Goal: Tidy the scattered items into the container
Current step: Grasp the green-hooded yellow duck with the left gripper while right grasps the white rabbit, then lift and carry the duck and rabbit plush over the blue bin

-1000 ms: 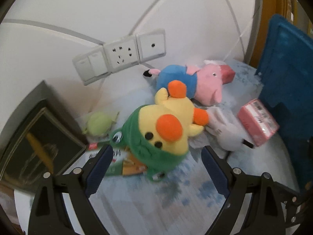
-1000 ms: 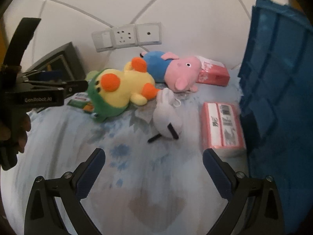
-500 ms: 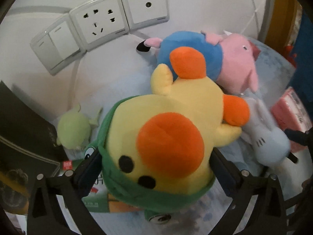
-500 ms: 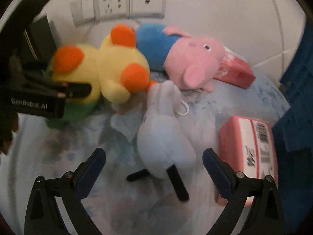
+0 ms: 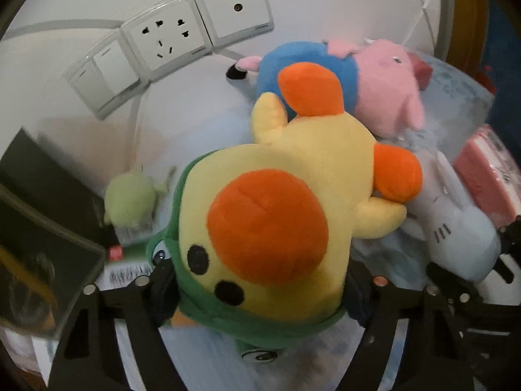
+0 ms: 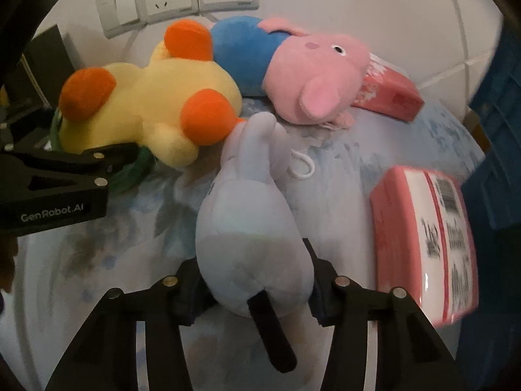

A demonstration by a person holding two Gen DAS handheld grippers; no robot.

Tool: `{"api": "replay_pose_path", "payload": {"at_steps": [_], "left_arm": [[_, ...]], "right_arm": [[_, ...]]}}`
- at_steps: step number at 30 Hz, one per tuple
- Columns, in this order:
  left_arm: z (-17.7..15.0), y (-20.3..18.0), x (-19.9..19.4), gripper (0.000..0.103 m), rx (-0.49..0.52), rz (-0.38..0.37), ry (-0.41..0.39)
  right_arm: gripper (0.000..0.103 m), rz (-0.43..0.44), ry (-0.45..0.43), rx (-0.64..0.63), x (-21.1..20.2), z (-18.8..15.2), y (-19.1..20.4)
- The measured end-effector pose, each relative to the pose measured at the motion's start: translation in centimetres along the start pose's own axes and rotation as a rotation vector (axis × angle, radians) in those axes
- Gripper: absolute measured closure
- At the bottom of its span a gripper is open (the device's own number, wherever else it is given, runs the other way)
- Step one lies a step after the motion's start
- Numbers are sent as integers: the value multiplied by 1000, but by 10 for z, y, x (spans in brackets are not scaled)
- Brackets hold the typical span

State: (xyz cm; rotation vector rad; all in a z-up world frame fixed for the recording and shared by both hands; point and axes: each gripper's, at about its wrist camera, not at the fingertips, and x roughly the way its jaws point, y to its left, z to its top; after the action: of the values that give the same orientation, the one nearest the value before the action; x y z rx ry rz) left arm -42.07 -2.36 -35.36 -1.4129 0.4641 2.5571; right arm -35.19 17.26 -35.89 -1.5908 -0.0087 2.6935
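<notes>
My left gripper (image 5: 260,290) is shut on the head of a yellow duck plush (image 5: 276,221) with a green hood and orange beak; the duck also shows in the right wrist view (image 6: 146,110), with the left gripper (image 6: 107,163) beside it. My right gripper (image 6: 254,286) is shut on a white plush with black legs (image 6: 250,221), which lies beside the duck (image 5: 456,228). A pink pig plush in a blue shirt (image 6: 293,68) lies behind them. The blue crate (image 6: 501,130) stands at the right.
A pink tissue pack (image 6: 429,244) lies right of the white plush, a red box (image 6: 390,94) behind the pig. A small green plush (image 5: 130,198) and a green-white packet (image 5: 127,267) lie left of the duck. Wall sockets (image 5: 169,39) and a dark framed picture (image 5: 39,228) stand behind.
Both grippers moved forward and closed: the left one on the duck's head, the right one on the white plush.
</notes>
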Motion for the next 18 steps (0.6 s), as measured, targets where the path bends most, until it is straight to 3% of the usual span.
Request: {"api": "replay_pose_path", "payload": {"at_steps": [9, 18], "left_arm": [[-74, -11, -68, 27, -117, -34, 24], [-141, 3, -146, 27, -300, -44, 39]], "right_arm": [[54, 38, 51, 46, -52, -52, 4], [54, 89, 63, -50, -139, -104, 31]]}}
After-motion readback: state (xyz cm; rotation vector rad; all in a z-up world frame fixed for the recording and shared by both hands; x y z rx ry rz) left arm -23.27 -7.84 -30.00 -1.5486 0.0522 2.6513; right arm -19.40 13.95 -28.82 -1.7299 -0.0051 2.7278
